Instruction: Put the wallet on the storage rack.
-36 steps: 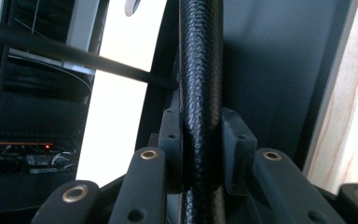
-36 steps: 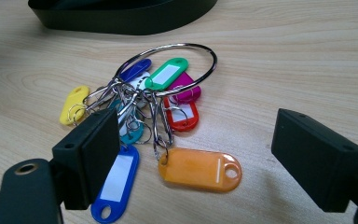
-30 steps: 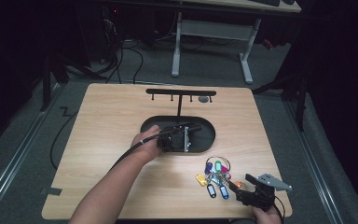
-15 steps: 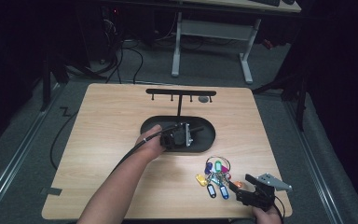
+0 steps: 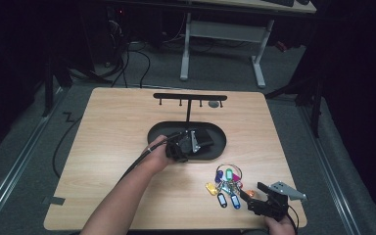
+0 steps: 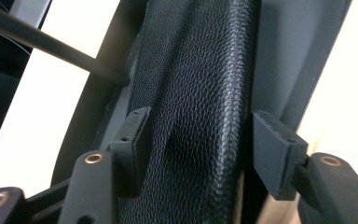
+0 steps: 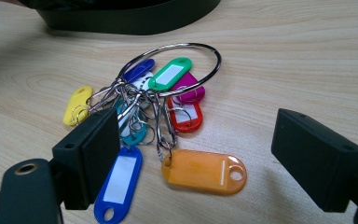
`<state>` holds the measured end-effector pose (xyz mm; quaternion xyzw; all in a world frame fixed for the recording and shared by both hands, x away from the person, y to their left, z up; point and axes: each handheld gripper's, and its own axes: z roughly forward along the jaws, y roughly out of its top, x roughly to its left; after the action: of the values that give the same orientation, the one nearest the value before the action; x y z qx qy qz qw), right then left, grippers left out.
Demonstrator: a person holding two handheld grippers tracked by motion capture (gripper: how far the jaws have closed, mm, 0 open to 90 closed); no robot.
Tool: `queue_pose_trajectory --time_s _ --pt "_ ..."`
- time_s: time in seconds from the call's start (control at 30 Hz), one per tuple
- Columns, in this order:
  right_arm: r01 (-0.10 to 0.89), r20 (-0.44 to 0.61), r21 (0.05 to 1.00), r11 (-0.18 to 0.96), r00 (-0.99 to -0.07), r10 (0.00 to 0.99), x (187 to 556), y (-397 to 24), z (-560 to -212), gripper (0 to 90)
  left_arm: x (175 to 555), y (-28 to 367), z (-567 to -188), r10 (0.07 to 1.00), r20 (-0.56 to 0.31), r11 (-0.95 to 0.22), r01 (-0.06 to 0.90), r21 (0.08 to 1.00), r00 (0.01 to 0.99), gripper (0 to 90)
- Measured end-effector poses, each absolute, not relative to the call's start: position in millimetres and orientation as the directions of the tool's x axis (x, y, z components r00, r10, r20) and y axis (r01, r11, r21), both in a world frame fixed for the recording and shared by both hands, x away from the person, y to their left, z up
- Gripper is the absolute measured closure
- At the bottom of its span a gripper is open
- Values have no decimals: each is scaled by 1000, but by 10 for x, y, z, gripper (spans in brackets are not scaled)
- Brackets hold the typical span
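Note:
A black grained-leather wallet [image 6: 200, 84] lies in the black oval tray [image 5: 220, 147] at mid-table. My left gripper [image 6: 198, 140] reaches into the tray over it, also seen from above [image 5: 188, 143]. Its jaws have just been opening and now stand open. The wallet lies between the pads, and a thin gap shows at the right pad [image 6: 272, 149]. A bunch of coloured key tags on a large steel ring [image 7: 168, 79] lies on the wood near the front right [image 5: 227, 183]. My right gripper [image 7: 205, 154] hovers open just in front of the bunch [image 5: 253, 190], touching nothing.
A black T-shaped hook rack [image 5: 190, 97] rises from the tray's far side, and its post [image 6: 51, 44] passes close to the left jaw. The tray's rim [image 7: 135, 18] lies just beyond the keys. The table's front edge is close behind the right hand.
The left gripper's jaws look wider apart around the wallet than before, while the hand has barely shifted. The right gripper and the keys are unchanged.

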<state>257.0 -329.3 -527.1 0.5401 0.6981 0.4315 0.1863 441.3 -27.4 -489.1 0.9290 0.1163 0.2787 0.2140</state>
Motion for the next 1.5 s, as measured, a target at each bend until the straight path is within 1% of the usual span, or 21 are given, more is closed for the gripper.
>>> queue_pose_trajectory --time_s 0.1,0.2,0.33,0.43,0.53,0.63,0.77,0.87,0.9,0.93,0.97,1.0,1.13,1.3,1.5 --pt "590 203 806 47 -350 915 2573 -3286 -5267 155 4358 -217 -4831 346 463 -875 103 473 816 415" --pt "585 201 810 48 -354 914 2569 -3281 -5257 155 4302 -158 -4759 357 464 -862 94 498 811 428" --pt "584 198 810 51 -353 914 2592 -3272 -5256 155 4246 -76 -4693 376 447 -848 107 519 812 430" --pt "585 192 809 59 -358 914 2602 -3253 -5258 155 4220 24 -4668 389 447 -851 127 510 805 457" --pt "585 192 809 57 -355 915 2602 -3248 -5252 155 4195 152 -4674 417 414 -831 156 533 809 482" --pt "583 192 810 57 -356 915 2603 -3252 -5249 155 4134 243 -4719 405 421 -841 150 520 811 545" --pt "582 185 811 64 -359 915 2614 -3246 -5248 155 4097 325 -4806 425 417 -834 168 526 804 670" --pt "582 183 810 70 -364 913 2617 -3232 -5250 155 4104 366 -4817 453 395 -813 188 551 799 699" --pt "584 183 809 71 -364 913 2619 -3229 -5253 155 4100 365 -4819 451 413 -819 182 545 792 712" --pt "587 184 807 70 -362 914 2621 -3226 -5256 155 4097 367 -4822 452 433 -823 177 540 780 751" --pt "587 183 807 71 -362 914 2625 -3225 -5259 155 4109 376 -4822 456 432 -821 179 543 778 849" --pt "587 183 807 71 -362 914 2628 -3224 -5260 155 4124 382 -4825 464 426 -816 189 546 777 834" --pt "588 185 806 69 -361 914 2629 -3222 -5262 155 4134 403 -4824 472 413 -808 195 555 779 845" --pt "589 183 805 72 -362 914 2636 -3228 -5266 155 4051 441 -4787 465 407 -808 190 557 786 850" --pt "588 183 806 70 -360 915 2627 -3222 -5256 155 3934 587 -4762 508 359 -774 232 589 783 845"
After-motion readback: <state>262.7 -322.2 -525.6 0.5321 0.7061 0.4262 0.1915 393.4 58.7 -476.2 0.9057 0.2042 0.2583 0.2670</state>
